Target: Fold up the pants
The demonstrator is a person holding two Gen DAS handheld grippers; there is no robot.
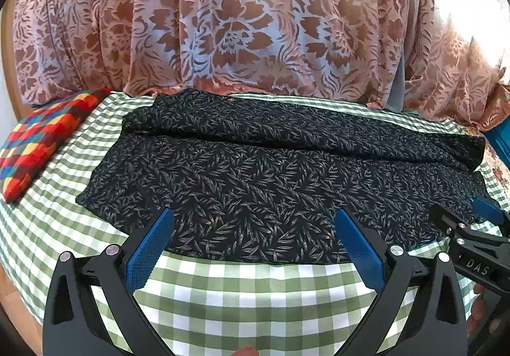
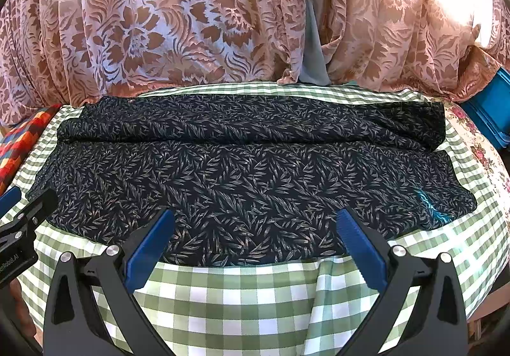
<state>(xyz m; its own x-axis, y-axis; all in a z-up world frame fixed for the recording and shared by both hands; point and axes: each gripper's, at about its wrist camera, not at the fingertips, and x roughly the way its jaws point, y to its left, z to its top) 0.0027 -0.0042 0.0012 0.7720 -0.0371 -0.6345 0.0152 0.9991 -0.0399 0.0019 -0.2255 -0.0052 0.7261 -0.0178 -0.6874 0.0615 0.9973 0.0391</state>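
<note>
Dark navy pants with a pale leaf print (image 1: 271,171) lie spread across the green-and-white checked cloth (image 1: 248,292), with one leg folded over along the far side. They also show in the right wrist view (image 2: 248,164). My left gripper (image 1: 255,222) is open, its blue fingers just above the near edge of the pants. My right gripper (image 2: 255,222) is open the same way over the near edge, further right. The right gripper shows at the right edge of the left wrist view (image 1: 478,228); the left one at the left edge of the right wrist view (image 2: 19,222).
A pink floral curtain (image 1: 239,30) hangs right behind the table. A red, blue and yellow patterned cushion (image 1: 41,139) lies at the left. A blue box (image 2: 491,113) stands at the right, beside a flowered cloth (image 2: 478,139).
</note>
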